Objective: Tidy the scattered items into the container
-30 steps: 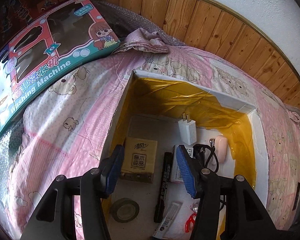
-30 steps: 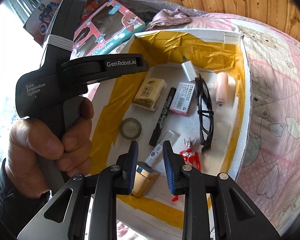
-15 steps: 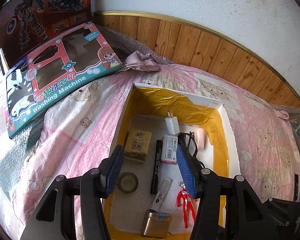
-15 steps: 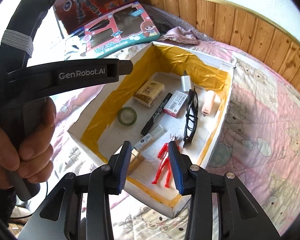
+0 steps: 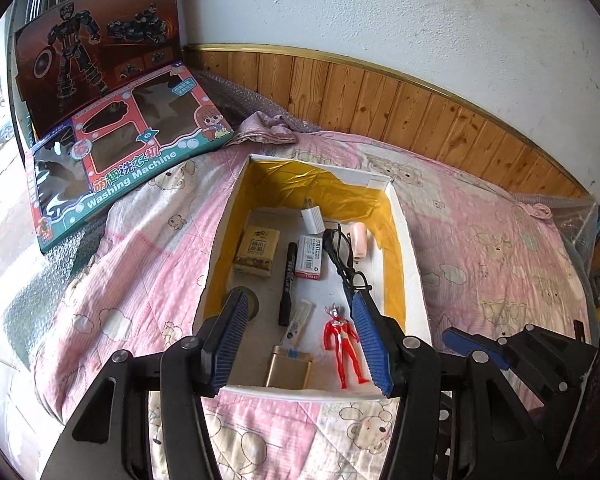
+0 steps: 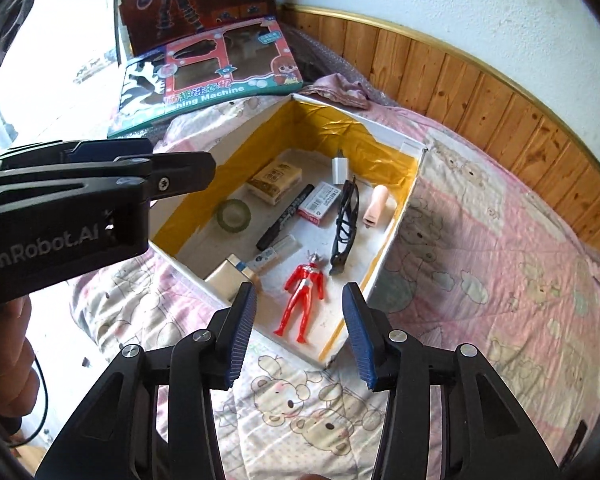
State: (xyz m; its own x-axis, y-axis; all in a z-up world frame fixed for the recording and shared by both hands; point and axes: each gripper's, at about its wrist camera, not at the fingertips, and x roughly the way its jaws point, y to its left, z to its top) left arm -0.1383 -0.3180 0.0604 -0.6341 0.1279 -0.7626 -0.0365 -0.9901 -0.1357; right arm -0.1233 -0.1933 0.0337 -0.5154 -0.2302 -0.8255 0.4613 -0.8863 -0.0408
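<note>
Glossy, crinkled yellow foil lining on the white container point(image 5: 410, 248). Smooth shiny red plastic on the toy figure point(image 5: 342, 340); brushed golden metal look on the small case point(image 5: 288, 372). Matt brown paper wrap on the tissue pack point(image 5: 256, 250). Soft quilted cloth, pink and printed, on the bedspread point(image 5: 480, 248). Varnished wood, knotty and plank-grained, on the wall panelling point(image 5: 400, 108). Glossy printed cardboard on the toy box point(image 5: 132, 160). Matt black plastic with ribbed blue pads point(image 6: 242, 330) on the right gripper point(image 6: 300, 336).
</note>
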